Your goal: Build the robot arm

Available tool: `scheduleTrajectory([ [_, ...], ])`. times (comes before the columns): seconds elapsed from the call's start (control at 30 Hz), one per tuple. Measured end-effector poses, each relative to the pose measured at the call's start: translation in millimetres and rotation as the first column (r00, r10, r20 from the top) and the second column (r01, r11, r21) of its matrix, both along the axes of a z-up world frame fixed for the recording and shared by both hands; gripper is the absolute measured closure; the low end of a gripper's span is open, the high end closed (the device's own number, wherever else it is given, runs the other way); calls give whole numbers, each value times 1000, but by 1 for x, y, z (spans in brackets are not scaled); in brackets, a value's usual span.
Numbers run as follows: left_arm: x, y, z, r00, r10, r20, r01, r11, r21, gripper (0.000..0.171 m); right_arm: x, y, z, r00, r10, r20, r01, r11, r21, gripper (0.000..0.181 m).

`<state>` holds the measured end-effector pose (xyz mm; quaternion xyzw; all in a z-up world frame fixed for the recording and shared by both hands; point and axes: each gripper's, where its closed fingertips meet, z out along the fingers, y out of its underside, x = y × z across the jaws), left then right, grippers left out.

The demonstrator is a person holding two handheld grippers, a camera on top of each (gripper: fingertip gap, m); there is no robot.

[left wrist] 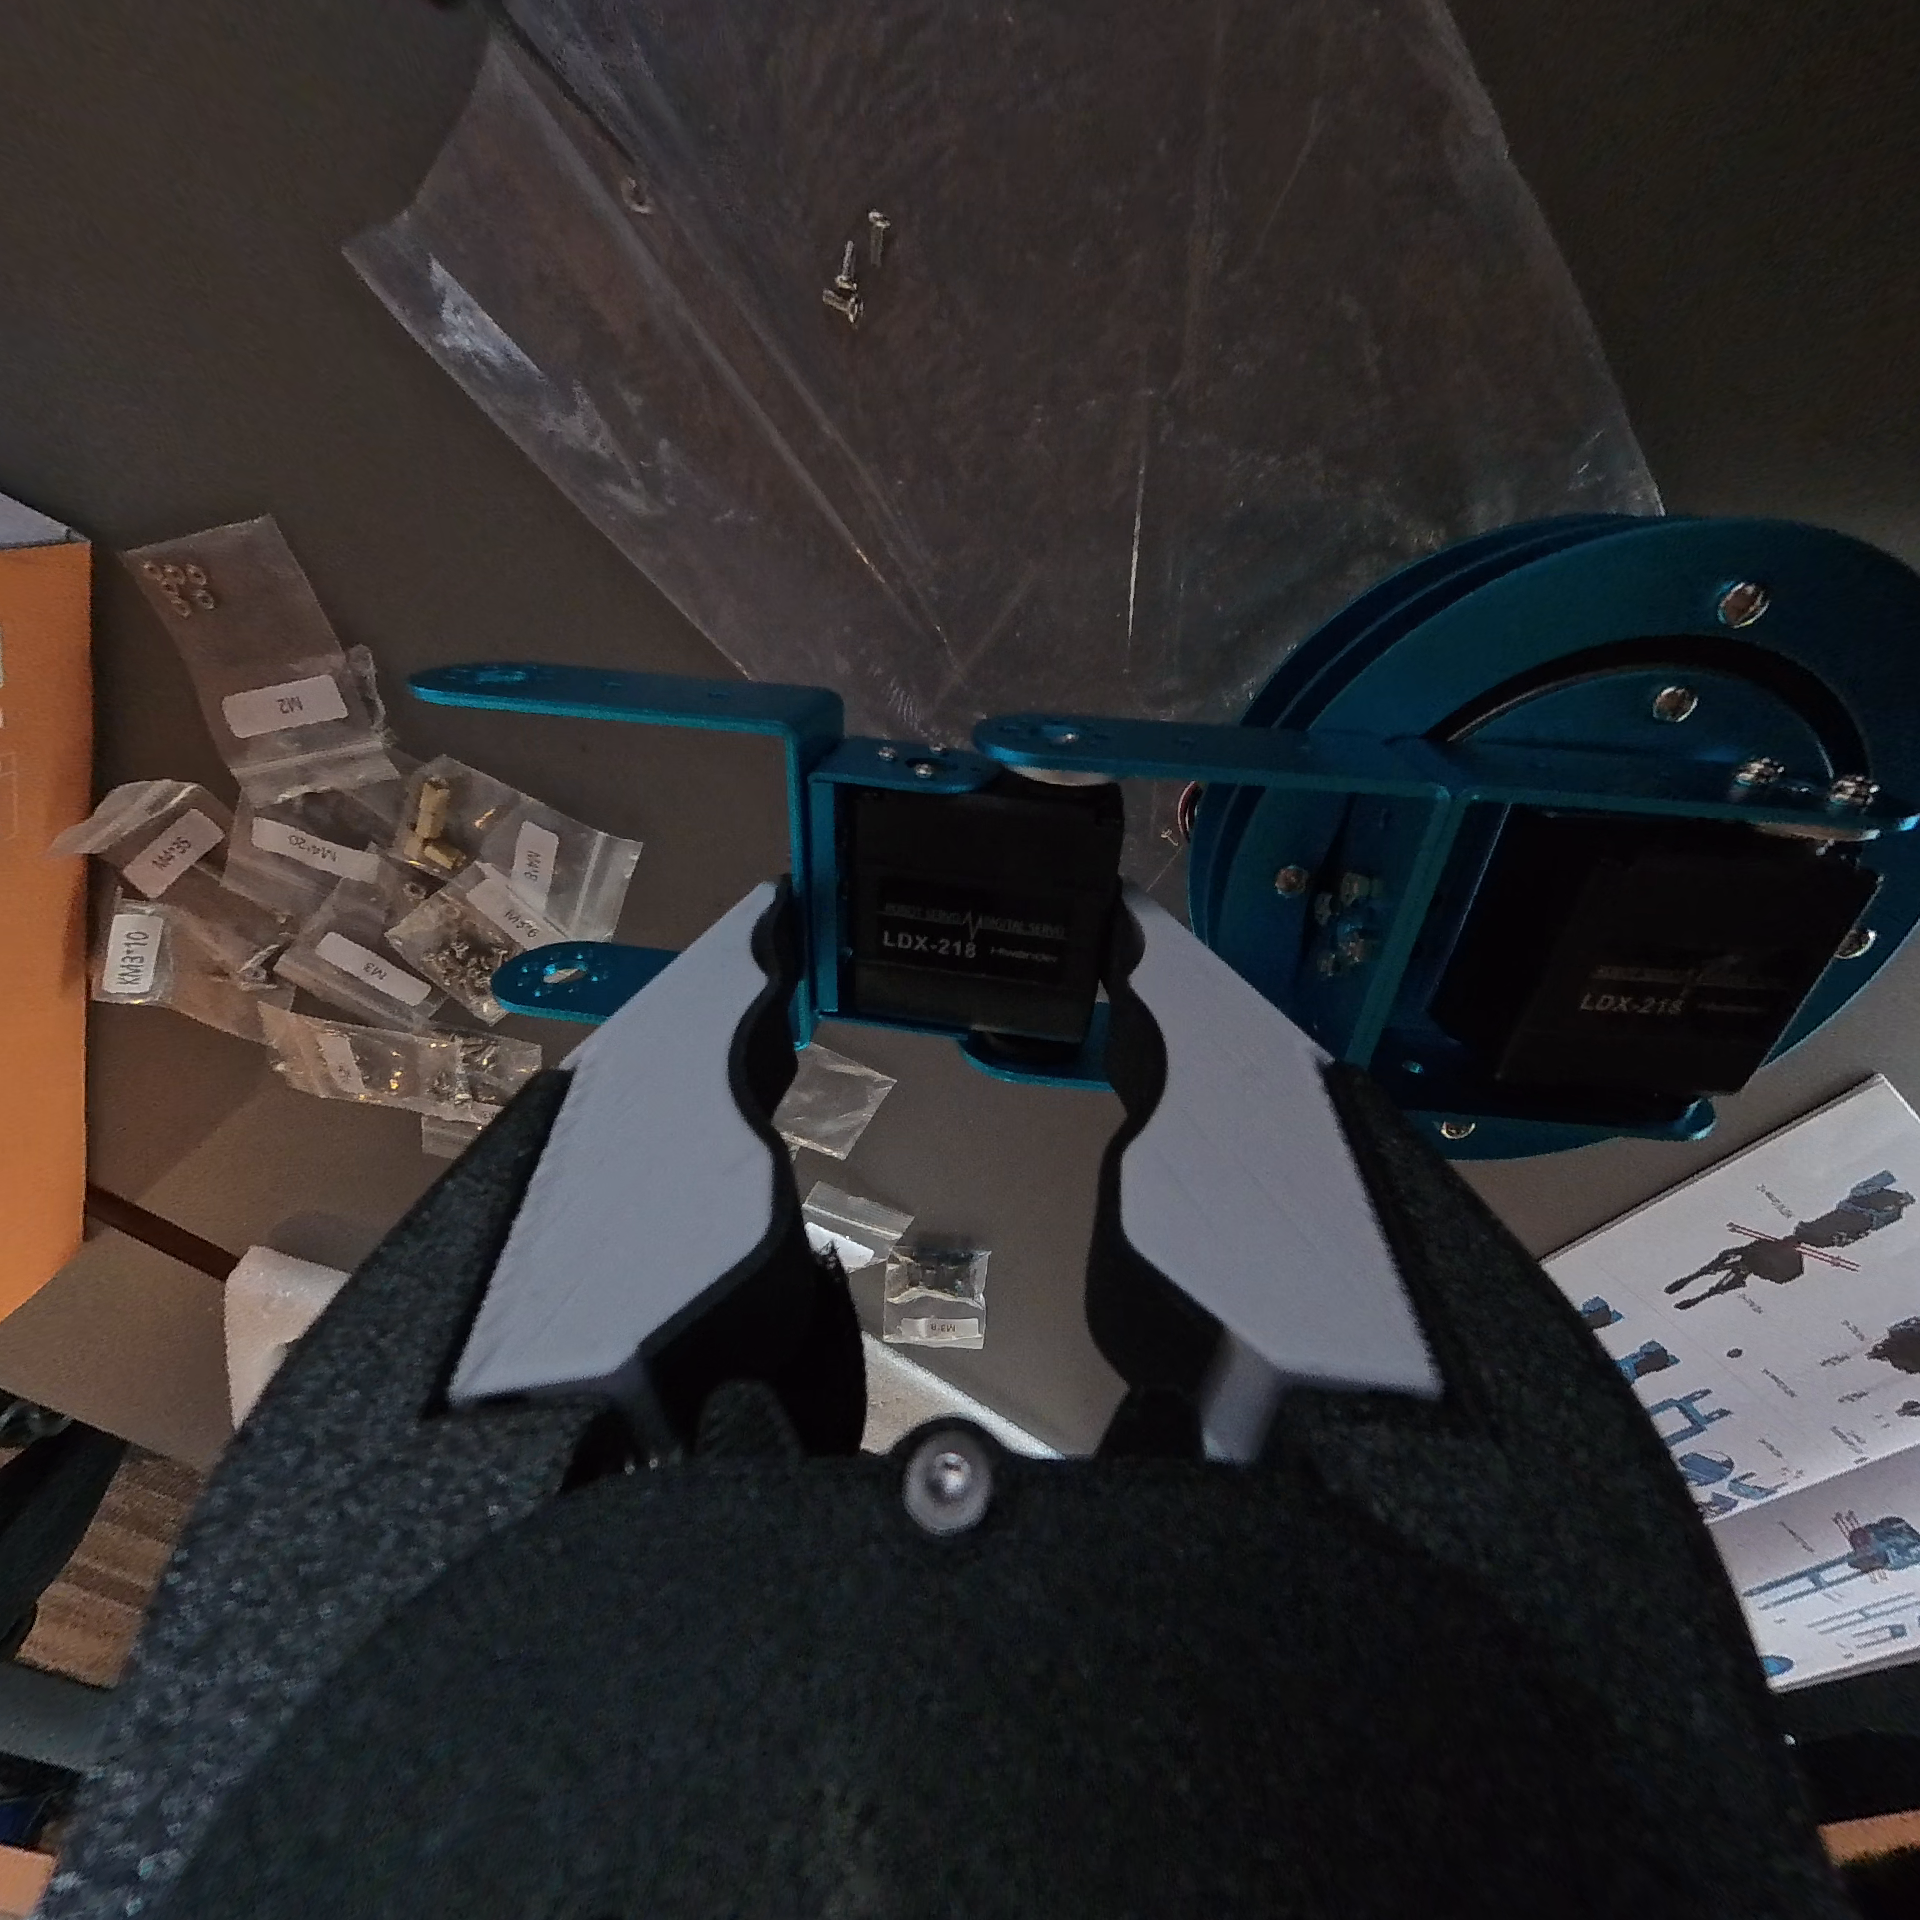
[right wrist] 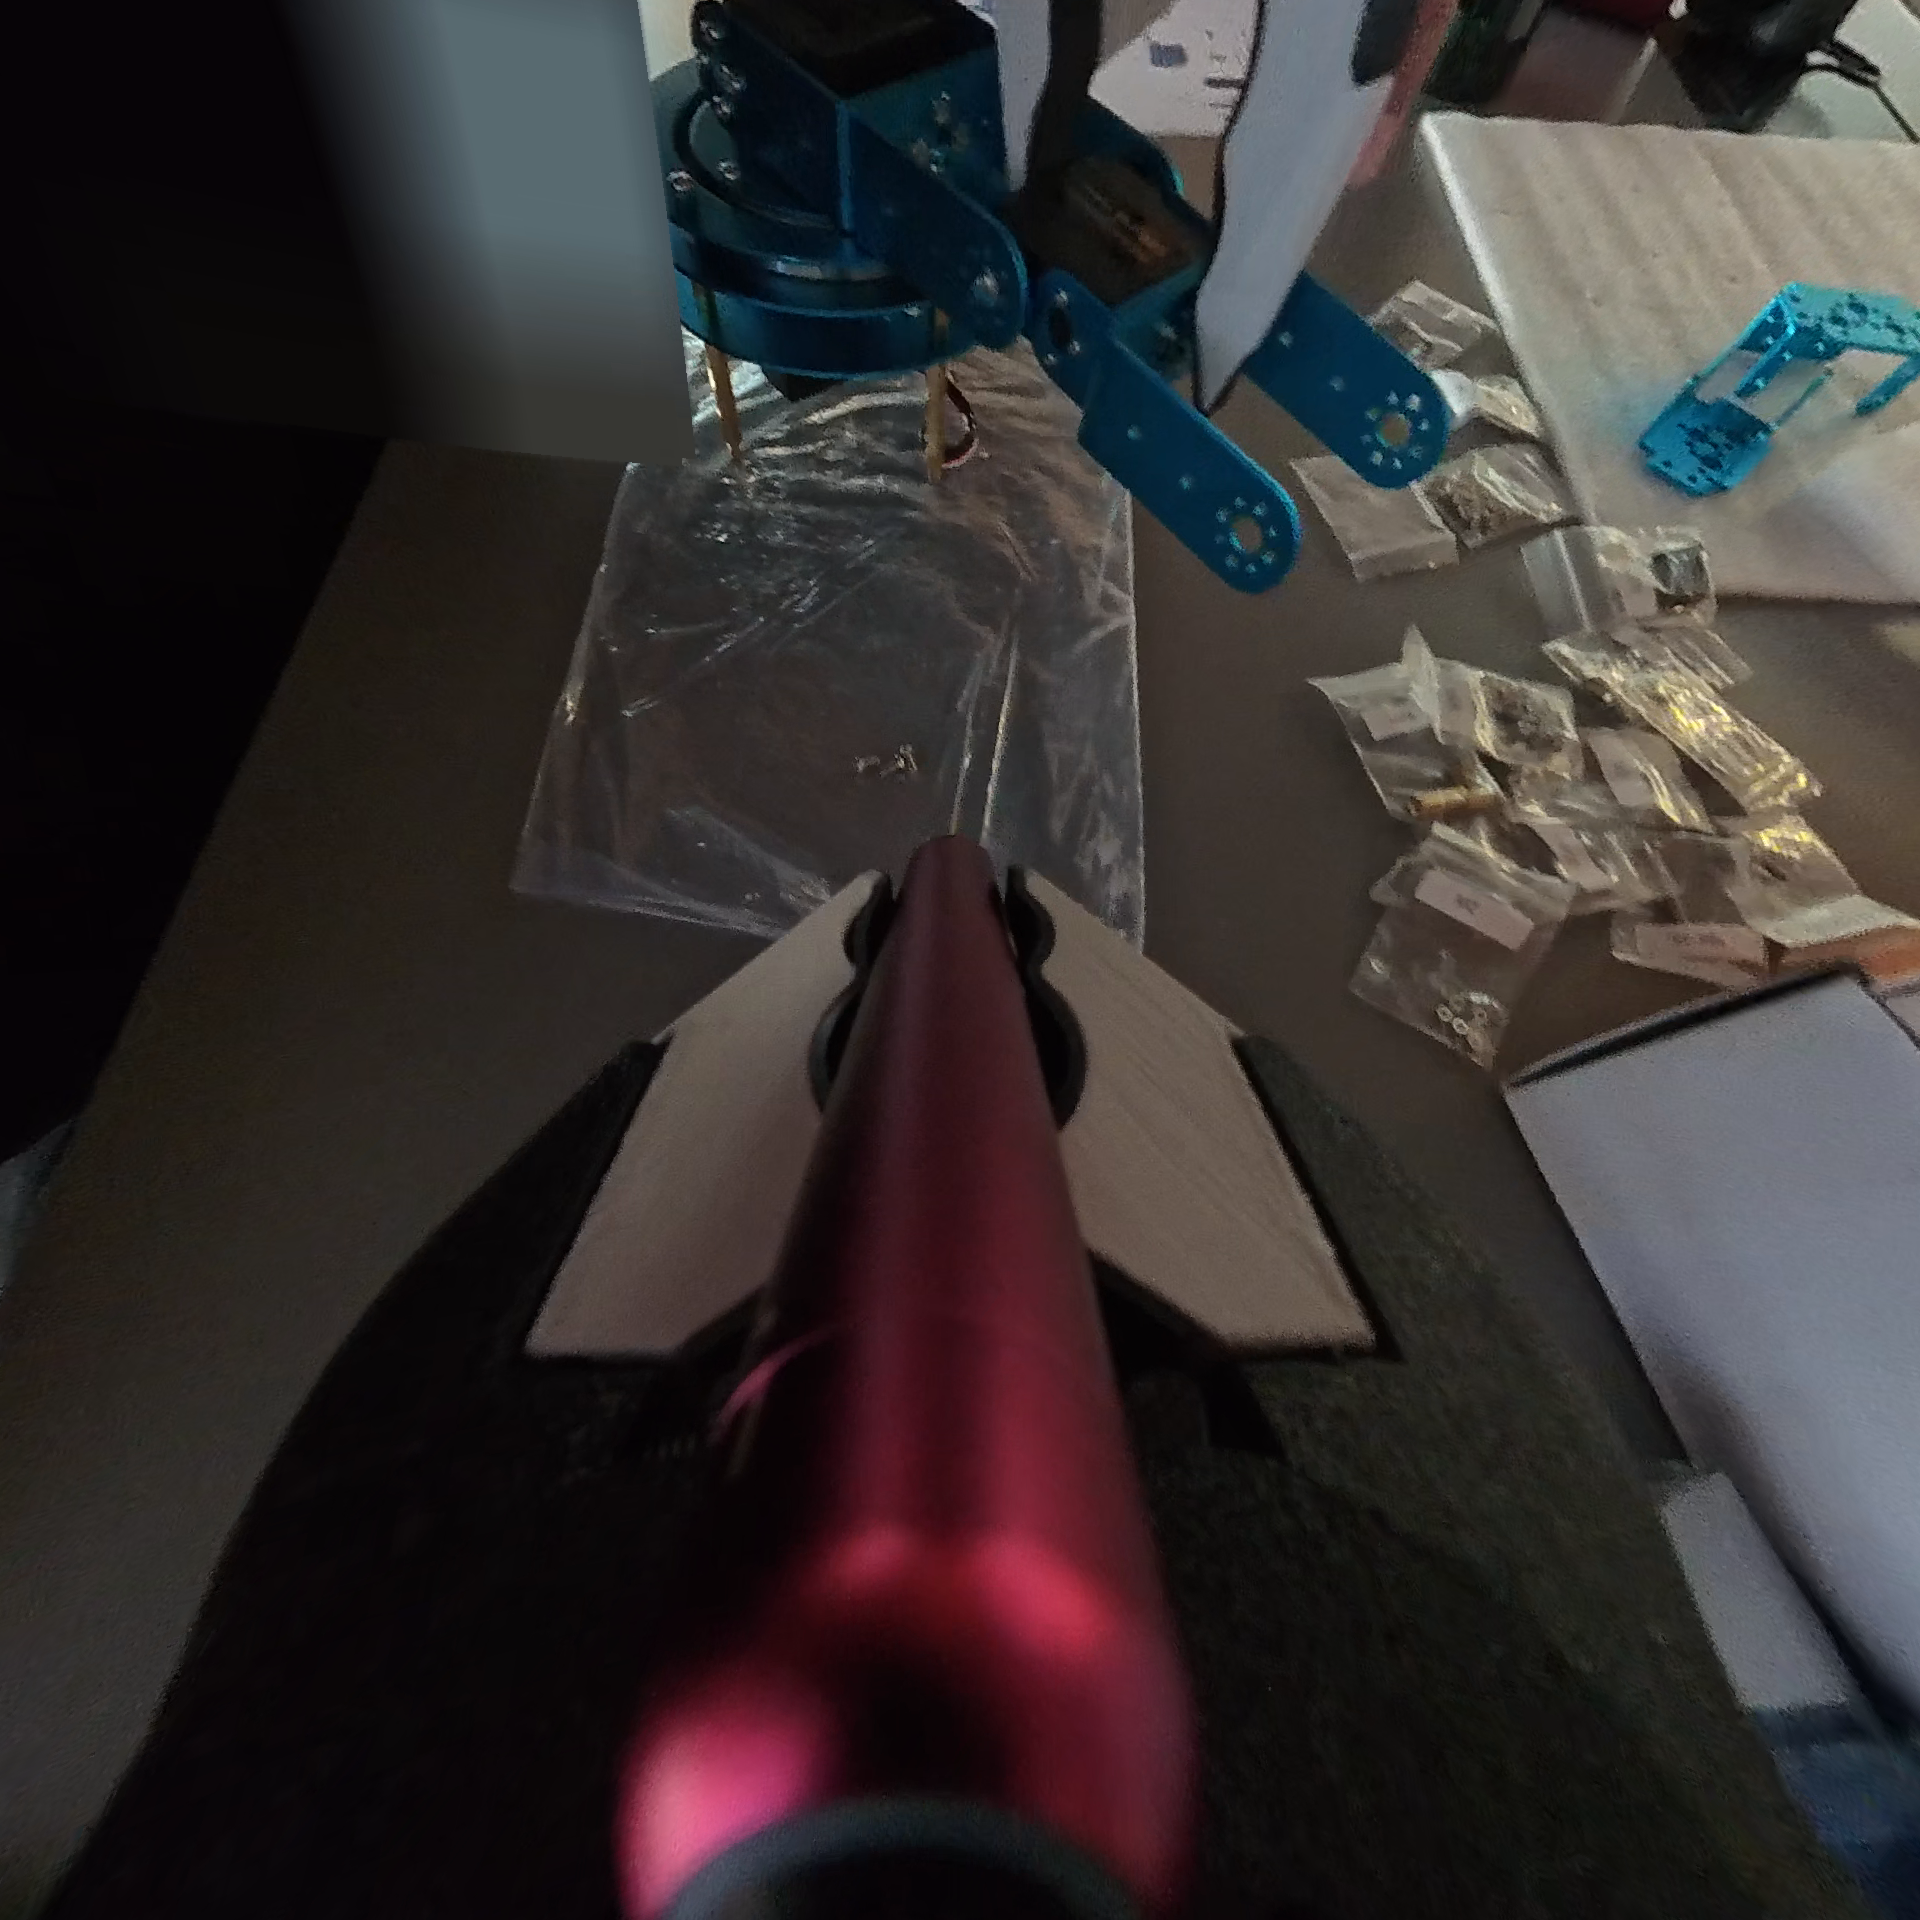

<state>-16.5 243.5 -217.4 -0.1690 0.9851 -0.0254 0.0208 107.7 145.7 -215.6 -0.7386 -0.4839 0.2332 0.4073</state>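
Note:
My left gripper (left wrist: 954,935) is shut on a black servo (left wrist: 966,914) held in a blue metal bracket (left wrist: 821,831), one finger on each side. The bracket joins a blue arm link (left wrist: 1195,753) that leads to a blue round base (left wrist: 1621,644) with a second servo (left wrist: 1642,987). In the right wrist view the same assembly (right wrist: 1039,281) stands at the top, with a white finger (right wrist: 1268,208) of the left gripper on it. My right gripper (right wrist: 948,883) is shut on a dark magenta tool handle (right wrist: 935,1195) that points at a clear plastic bag (right wrist: 831,675) holding loose screws (right wrist: 888,766).
Several small labelled bags of hardware (left wrist: 343,914) lie left of the servo and also show in the right wrist view (right wrist: 1579,790). An orange box (left wrist: 42,883), an instruction sheet (left wrist: 1766,1351), a loose blue bracket (right wrist: 1787,384) on white foam (right wrist: 1662,260), and a grey table (right wrist: 312,831). Left tips to right tips: about 15 centimeters.

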Motion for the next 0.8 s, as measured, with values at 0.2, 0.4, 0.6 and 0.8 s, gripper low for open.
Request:
scheduleTrajectory([
  [0.2, 0, 0, 0, 1000, -3, 1, 3, 1000, 1, 115, 9, 1, -4, 1000, -18, 9, 18, 1000, -25, 160],
  [0.4, 0, 0, 0, 1000, 0, 5, 0, 1000, -2, 114, 11, 1, -8, 999, -23, 31, 24, 999, -31, 160],
  [0.6, -1, 1, 0, 1000, 1, 2, -1, 1000, -1, 114, 17, -1, 2, 999, -35, 24, 35, 999, -12, 160],
  [0.8, -1, 0, 0, 1000, 0, 0, 0, 1000, 2, 114, 20, -2, 2, 998, -42, 39, 43, 999, -6, 160],
])
